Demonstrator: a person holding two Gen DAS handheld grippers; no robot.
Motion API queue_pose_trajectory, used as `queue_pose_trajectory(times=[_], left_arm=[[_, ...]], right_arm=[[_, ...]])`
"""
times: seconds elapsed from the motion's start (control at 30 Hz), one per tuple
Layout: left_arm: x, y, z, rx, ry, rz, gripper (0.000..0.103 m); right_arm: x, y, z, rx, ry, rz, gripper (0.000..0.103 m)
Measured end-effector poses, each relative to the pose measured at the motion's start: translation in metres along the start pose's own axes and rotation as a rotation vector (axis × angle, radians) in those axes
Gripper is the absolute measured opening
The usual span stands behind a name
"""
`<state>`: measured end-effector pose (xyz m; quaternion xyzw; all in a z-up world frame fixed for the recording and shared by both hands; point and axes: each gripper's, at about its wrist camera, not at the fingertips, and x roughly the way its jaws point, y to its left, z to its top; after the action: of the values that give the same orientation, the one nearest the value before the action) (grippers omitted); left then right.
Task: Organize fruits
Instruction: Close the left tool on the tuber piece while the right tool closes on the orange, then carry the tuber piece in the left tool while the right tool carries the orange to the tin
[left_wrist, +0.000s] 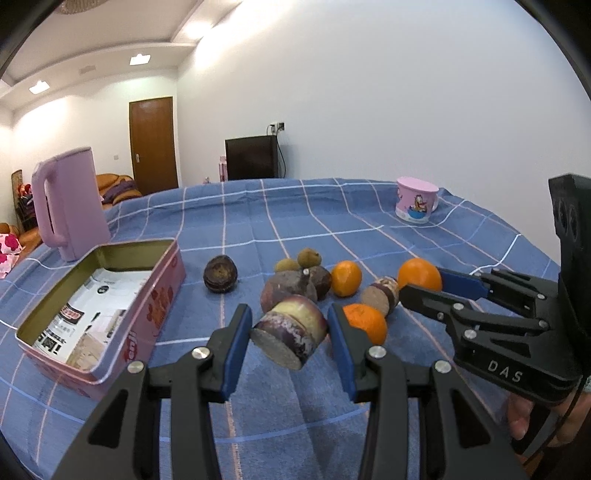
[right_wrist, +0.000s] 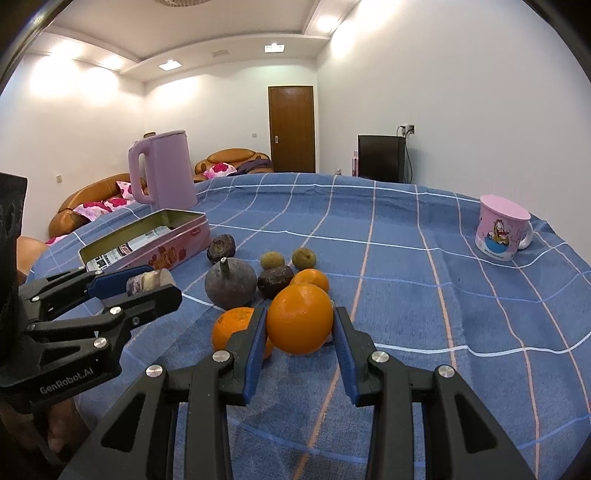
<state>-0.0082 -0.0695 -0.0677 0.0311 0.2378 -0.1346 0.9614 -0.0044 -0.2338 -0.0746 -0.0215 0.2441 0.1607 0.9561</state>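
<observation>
Now both your claws carry fruit above the cloth.
Your left claw (left_wrist: 290, 334) grips a cane piece (left_wrist: 290, 332); the open tin (left_wrist: 166, 299) lies just left. Your right claw (right_wrist: 300, 325) clamps an orange (right_wrist: 300, 319), farther off.

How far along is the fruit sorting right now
Nothing is sorted yet: the pink tin holds only a printed paper. In hand: the left gripper grips a sugarcane piece, the right gripper an orange. Left: two oranges, the dark fruits and two small brown ones on the tablecloth.
</observation>
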Motion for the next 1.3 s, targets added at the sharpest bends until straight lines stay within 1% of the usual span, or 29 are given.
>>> queue_pose_trajectory(times=[0.6,0.9,1.1,1.3], left_arm=[[-0.010,0.002,0.006,0.011,-0.059,0.039,0.044],[-0.014,0.007,0.010,0.007,-0.082,0.062,0.044],[-0.019,0.011,0.013,0.019,-0.108,0.100,0.044],[-0.024,0.028,0.020,0.001,-0.123,0.145,0.044]], right_arm=[[-0.013,0.002,-0.001,-0.022,-0.080,0.007,0.037],[-0.016,0.003,-0.002,-0.030,-0.107,0.004,0.037],[-0.017,0.004,-0.001,-0.036,-0.111,-0.014,0.038],[-0.014,0.009,0.008,-0.027,-0.098,0.011,0.038]])
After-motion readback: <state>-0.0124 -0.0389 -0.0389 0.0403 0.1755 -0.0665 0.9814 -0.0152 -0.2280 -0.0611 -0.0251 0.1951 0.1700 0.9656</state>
